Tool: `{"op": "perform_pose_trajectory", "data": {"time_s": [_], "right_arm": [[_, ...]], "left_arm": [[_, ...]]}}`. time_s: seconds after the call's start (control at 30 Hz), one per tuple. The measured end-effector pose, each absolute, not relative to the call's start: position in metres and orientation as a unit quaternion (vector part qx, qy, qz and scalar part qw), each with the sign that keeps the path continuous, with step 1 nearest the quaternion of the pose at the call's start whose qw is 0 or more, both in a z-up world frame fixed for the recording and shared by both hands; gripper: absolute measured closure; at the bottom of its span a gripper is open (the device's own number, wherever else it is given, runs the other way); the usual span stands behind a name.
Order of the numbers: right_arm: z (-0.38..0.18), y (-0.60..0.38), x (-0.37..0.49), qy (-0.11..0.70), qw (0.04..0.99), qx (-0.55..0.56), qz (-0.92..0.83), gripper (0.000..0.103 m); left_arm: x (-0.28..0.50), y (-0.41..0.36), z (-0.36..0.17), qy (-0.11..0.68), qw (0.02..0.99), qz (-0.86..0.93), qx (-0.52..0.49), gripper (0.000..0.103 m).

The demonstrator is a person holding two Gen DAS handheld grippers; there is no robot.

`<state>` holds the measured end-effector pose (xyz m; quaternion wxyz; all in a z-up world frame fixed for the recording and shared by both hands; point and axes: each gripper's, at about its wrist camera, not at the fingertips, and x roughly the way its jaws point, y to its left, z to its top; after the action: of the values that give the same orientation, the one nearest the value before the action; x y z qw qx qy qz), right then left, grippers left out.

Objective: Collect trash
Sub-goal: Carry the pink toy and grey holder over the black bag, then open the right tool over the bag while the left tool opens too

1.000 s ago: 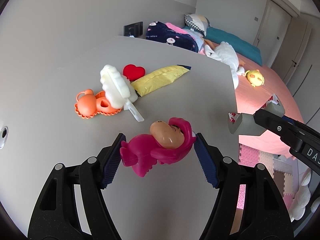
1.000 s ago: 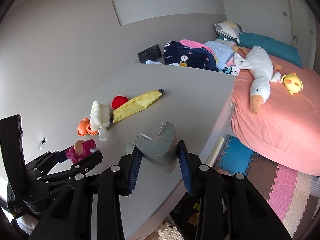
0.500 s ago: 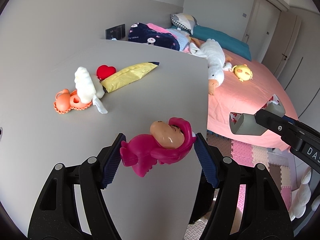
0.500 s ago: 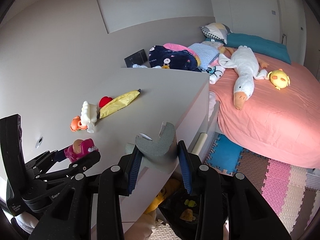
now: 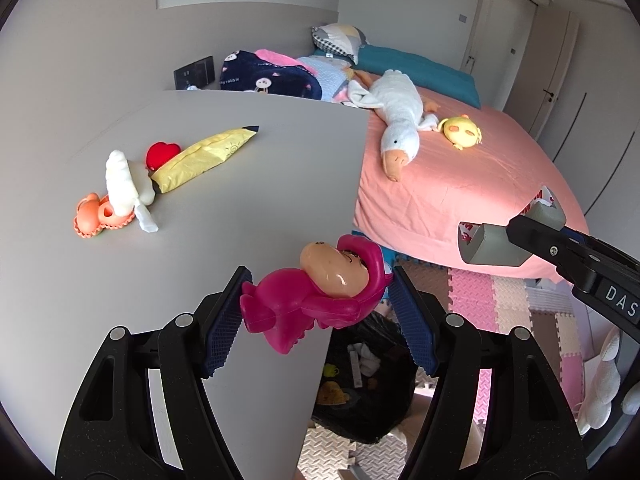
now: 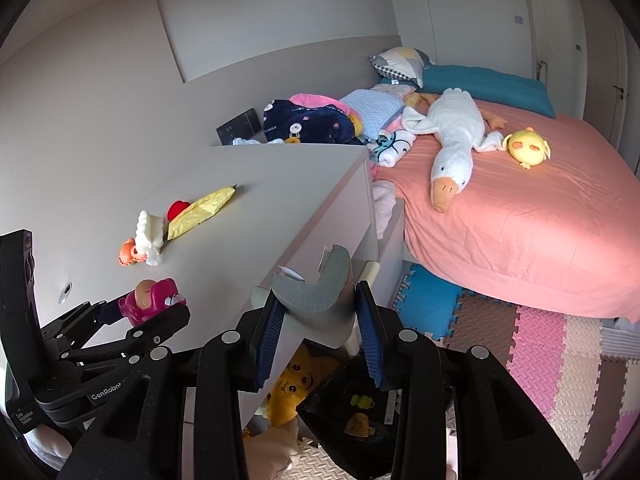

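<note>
Carry-to-bin step. Left gripper (image 5: 318, 312) pinching the pink figure toy (image 5: 316, 300) at the desk (image 5: 240, 208) edge — black trash bag (image 5: 368, 392) open just below and ahead of its tips. Right gripper (image 6: 320, 320) clamped on the grey foam corner guard (image 6: 316, 292), bag under it too. Next, likely: lower both over the bag mouth and release. More clutter far ahead-left: yellow wrapper (image 5: 204, 154).

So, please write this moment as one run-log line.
left gripper: shut on pink plastic figure | right gripper: shut on grey foam corner guard | black trash bag: below
</note>
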<state>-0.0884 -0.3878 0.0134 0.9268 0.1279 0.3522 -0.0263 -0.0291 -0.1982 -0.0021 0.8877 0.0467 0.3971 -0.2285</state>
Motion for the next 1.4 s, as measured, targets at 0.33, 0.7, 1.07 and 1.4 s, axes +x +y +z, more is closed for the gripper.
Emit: {"op": "perform_pose_trajectory", "data": {"time_s": [0.33, 0.7, 1.07, 1.4], "right_arm": [[0.013, -0.425, -0.108, 0.349, 0.925, 0.135, -0.069, 0.065], [0.007, -0.465, -0.122, 0.353, 0.917, 0.145, -0.113, 0.065], [-0.001, -0.482, -0.125, 0.359, 0.911, 0.154, -0.133, 0.065], [-0.005, -0.482, -0.117, 0.367, 0.908, 0.151, -0.133, 0.065]], "left_arm": [[-0.038, -0.247, -0.007, 0.401, 0.871, -0.275, 0.069, 0.035], [-0.044, -0.289, -0.013, 0.405, 0.856, -0.307, 0.097, 0.035], [-0.049, -0.313, -0.022, 0.410, 0.842, -0.328, 0.119, 0.035], [-0.045, -0.315, -0.027, 0.414, 0.839, -0.330, 0.123, 0.035]]}}
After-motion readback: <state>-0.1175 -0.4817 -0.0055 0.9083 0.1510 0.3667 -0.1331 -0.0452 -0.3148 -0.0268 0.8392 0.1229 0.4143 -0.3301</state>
